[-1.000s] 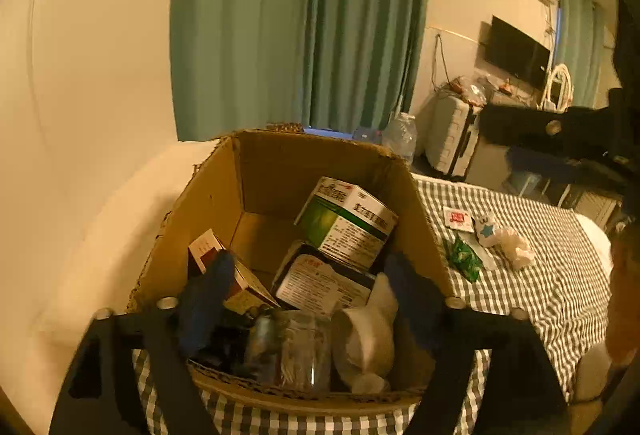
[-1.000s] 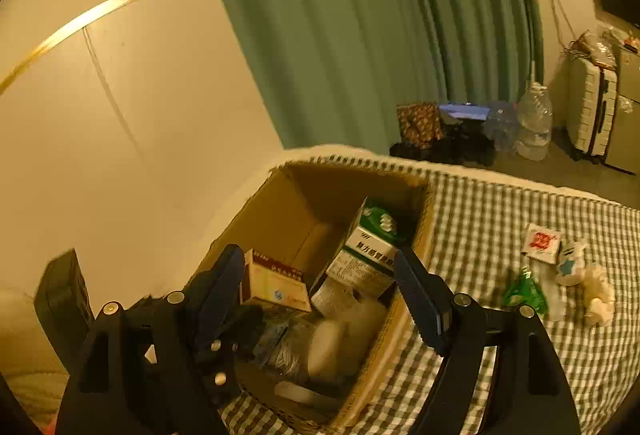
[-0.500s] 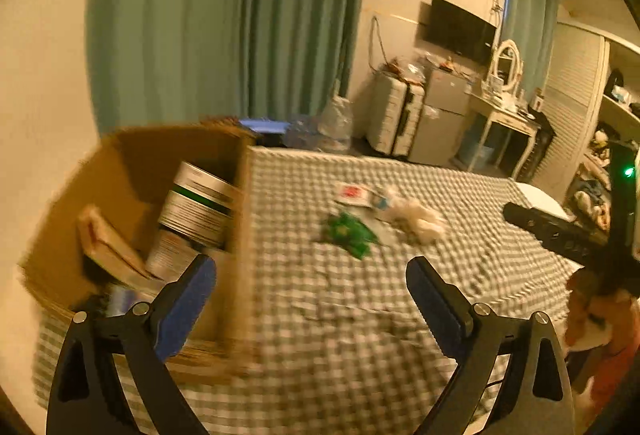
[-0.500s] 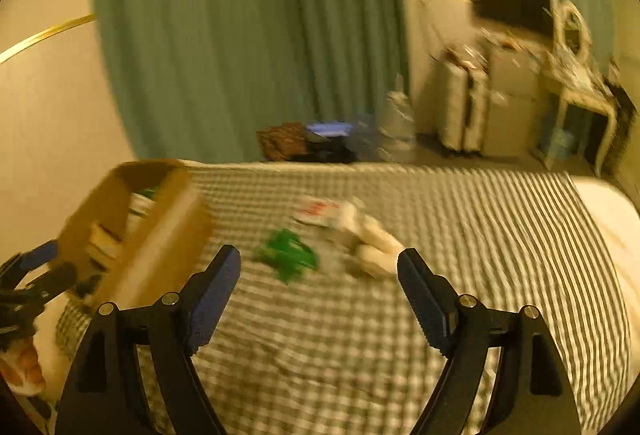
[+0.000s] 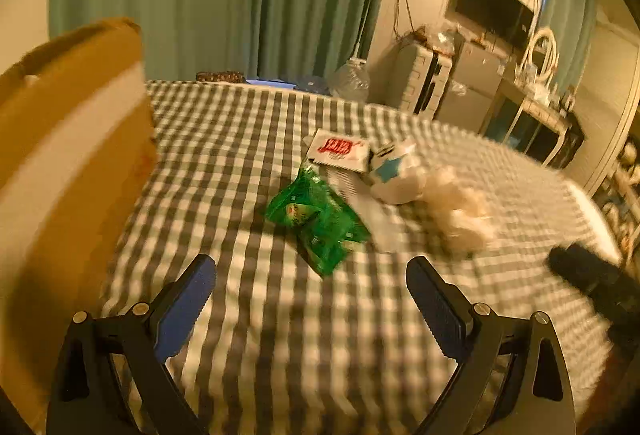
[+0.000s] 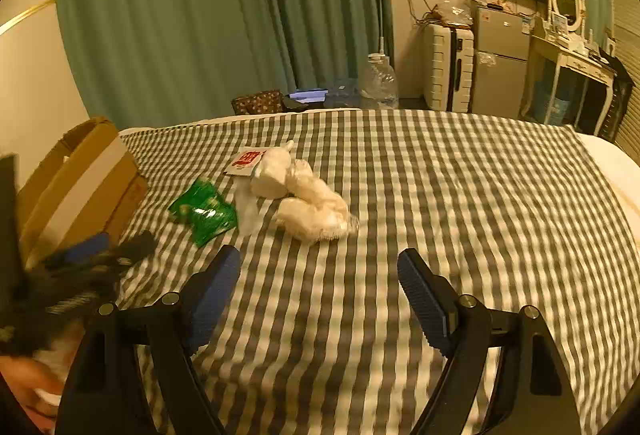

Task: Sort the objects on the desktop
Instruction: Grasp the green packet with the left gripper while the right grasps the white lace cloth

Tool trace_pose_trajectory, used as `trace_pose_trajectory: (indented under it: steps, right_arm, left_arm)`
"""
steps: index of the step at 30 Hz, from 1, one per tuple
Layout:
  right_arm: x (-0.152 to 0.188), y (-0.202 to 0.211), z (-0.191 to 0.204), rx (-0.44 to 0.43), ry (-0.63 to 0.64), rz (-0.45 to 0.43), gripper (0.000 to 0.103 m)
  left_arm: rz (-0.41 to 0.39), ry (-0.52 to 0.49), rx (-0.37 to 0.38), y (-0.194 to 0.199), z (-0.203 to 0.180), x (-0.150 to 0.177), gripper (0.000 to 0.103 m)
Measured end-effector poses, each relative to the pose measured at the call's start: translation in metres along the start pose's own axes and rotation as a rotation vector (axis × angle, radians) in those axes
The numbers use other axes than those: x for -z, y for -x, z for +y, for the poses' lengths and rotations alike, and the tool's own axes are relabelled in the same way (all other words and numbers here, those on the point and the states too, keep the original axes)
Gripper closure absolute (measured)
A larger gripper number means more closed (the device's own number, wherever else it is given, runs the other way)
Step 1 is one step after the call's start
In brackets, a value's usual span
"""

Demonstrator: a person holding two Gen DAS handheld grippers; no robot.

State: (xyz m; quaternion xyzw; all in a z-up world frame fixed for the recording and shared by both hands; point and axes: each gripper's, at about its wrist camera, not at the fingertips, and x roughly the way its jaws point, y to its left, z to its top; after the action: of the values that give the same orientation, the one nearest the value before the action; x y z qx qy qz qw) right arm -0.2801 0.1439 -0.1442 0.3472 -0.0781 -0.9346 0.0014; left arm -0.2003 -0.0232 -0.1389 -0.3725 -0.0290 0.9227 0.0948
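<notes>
A small heap of loose things lies on the checked cloth (image 6: 440, 195), and the green packet (image 6: 202, 211) serves as the landmark. Just behind the green packet lies a white sachet (image 6: 246, 159) with a red printed label; the characters are too small and blurred to read. Touching the green packet on its right is a clear plastic wrapper (image 6: 246, 209), and beyond that a white roll (image 6: 272, 175) and a bundle of pale cotton-like stuff in a bag (image 6: 314, 213). Writing on the green packet itself cannot be made out. Left of the green packet stands the cardboard box (image 6: 80, 179).

The left gripper (image 5: 310, 299) tilts downward just short of the green packet, jaws spread wide with nothing between them. The right gripper (image 6: 318, 281) slopes down likewise, nearer the cotton bundle, jaws apart and empty. In the right wrist view the left gripper shows only as a dark blur beside the box.
</notes>
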Motion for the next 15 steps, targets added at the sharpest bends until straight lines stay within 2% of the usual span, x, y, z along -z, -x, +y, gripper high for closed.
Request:
trace_pose_trajectory:
  steps: [4, 9, 11, 12, 13, 14, 15]
  right_arm:
    - [-0.012, -0.045, -0.002, -0.02, 0.017, 0.045, 0.022]
    - [-0.021, -0.099, -0.005, -0.079, -0.04, 0.106, 0.022]
    - [-0.02, -0.116, -0.004, -0.078, -0.031, 0.141, 0.036]
    - [-0.017, -0.123, -0.003, -0.077, -0.023, 0.162, 0.054]
    - [-0.014, -0.125, -0.003, -0.066, -0.014, 0.171, 0.063]
    - [-0.013, -0.125, -0.003, -0.045, -0.004, 0.156, 0.066]
    - [-0.012, -0.126, -0.002, -0.037, -0.006, 0.151, 0.072]
  left_arm:
    - [0.017, -0.07, -0.064, -0.042, 0.004, -0.007, 0.005]
    - [0.074, -0.092, -0.015, -0.078, 0.006, -0.023, 0.005]
    - [0.066, -0.103, -0.028, -0.079, 0.005, -0.021, 0.005]
    - [0.064, -0.109, -0.019, -0.08, 0.004, -0.02, 0.005]
    - [0.067, -0.104, -0.007, -0.081, 0.005, -0.02, 0.006]
    - [0.068, -0.093, 0.01, -0.081, 0.006, -0.021, 0.007]
    - [0.061, -0.077, 0.027, -0.082, 0.008, -0.022, 0.014]
